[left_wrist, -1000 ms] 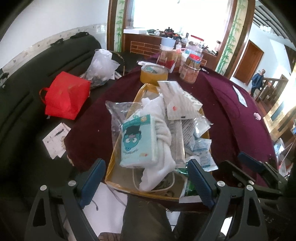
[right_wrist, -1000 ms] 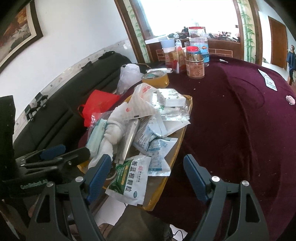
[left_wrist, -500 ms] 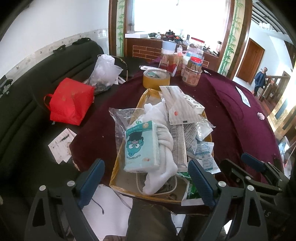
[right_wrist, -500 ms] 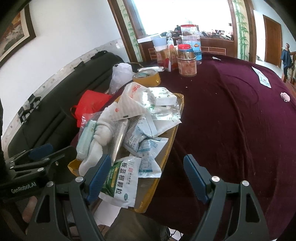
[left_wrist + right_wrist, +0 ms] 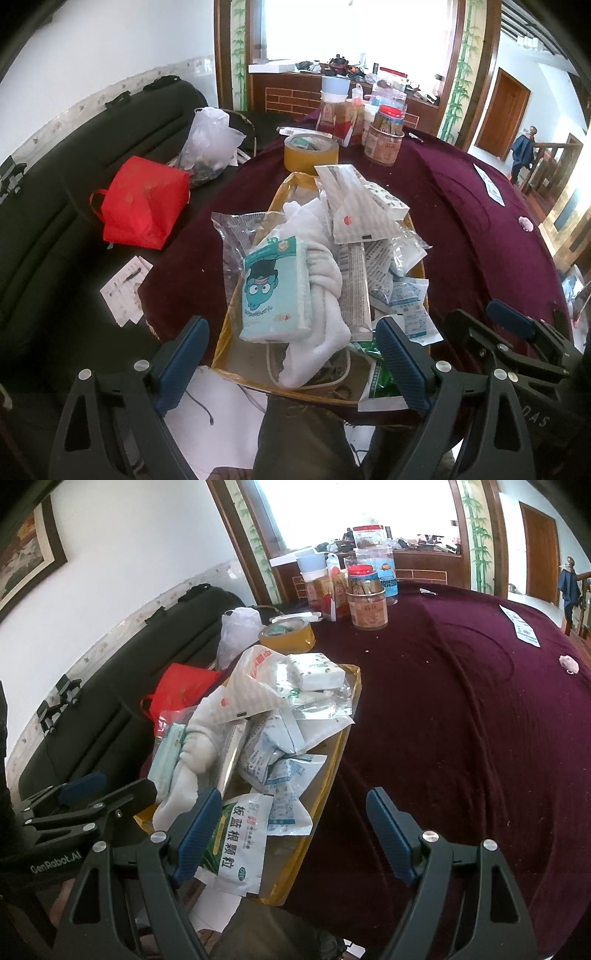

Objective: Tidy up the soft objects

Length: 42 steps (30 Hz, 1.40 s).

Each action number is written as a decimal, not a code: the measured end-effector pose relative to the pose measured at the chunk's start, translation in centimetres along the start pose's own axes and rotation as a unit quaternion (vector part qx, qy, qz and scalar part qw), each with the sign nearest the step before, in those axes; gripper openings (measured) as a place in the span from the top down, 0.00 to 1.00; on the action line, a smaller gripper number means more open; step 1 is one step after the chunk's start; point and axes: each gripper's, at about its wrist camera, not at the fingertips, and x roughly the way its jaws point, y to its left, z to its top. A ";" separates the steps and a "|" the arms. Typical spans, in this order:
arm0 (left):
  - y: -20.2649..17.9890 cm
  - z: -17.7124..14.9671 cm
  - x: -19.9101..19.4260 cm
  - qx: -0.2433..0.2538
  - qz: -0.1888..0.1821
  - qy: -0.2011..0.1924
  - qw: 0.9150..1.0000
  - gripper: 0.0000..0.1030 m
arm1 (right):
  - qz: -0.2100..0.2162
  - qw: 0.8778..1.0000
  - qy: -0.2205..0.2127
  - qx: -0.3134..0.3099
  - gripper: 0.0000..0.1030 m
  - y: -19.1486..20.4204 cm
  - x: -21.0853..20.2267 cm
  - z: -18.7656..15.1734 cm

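Observation:
A yellow tray (image 5: 291, 186) on the dark red table holds a heap of soft things: a pale blue tissue pack with a cartoon face (image 5: 275, 291), a white towel (image 5: 325, 280), a white paper bag (image 5: 351, 210) and several plastic sachets (image 5: 402, 299). My left gripper (image 5: 291, 354) is open and empty at the tray's near edge. My right gripper (image 5: 291, 834) is open and empty, over the tray's near right corner (image 5: 291, 878), its left finger beside a green and white sachet (image 5: 236, 845). The tissue pack (image 5: 166, 753) and towel (image 5: 195, 753) also show there.
A tape roll (image 5: 310, 151), jars (image 5: 384, 136) and boxes stand at the table's far side. A red bag (image 5: 144, 203) and a clear plastic bag (image 5: 210, 144) lie on the black sofa at left. Papers (image 5: 125, 288) lie below. The cloth (image 5: 461, 720) spreads right.
Both grippers have drawn back and risen a little, so the tray sits slightly farther away. Nothing on the tray has moved.

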 end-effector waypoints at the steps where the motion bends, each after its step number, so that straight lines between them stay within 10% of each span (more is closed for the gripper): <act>1: 0.0 0.0 0.1 -0.002 0.000 0.002 1.000 0.09 | 0.000 1.000 0.001 0.003 0.22 -0.1 0.0 0.0; 42: -0.6 -0.6 1.1 0.017 0.012 0.003 1.000 0.09 | -0.013 1.000 -0.016 0.014 0.22 -0.4 -1.2 -0.2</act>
